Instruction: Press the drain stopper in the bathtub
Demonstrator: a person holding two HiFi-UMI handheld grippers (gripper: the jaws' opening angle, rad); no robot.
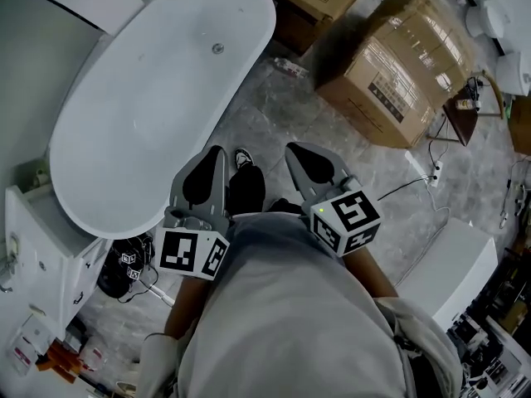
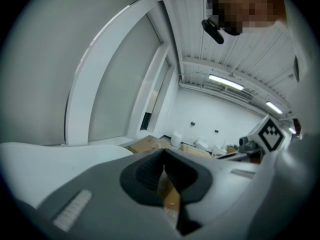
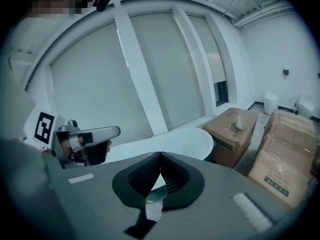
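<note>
At about 11 o'clock from the person in the head view lies the white bathtub. Its long axis runs from 7 o'clock up to 1 o'clock. The drain stopper is a small round metal disc on the tub floor, toward the 1 o'clock end and well apart from both tools. Being round, it has no long axis of its own; it seems to lie flat and face straight up, so a press would likely have to come from above.

The task looks not yet begun. The left hand-held gripper and the right hand-held gripper are held close to the person's body, outside the tub rim, pointing toward 12 o'clock. In each gripper view the jaw tips meet with nothing between them, so both are closed and empty. The whole reach into the tub and the press itself are left to do. Cardboard boxes stand on the floor at 2 o'clock.
</note>
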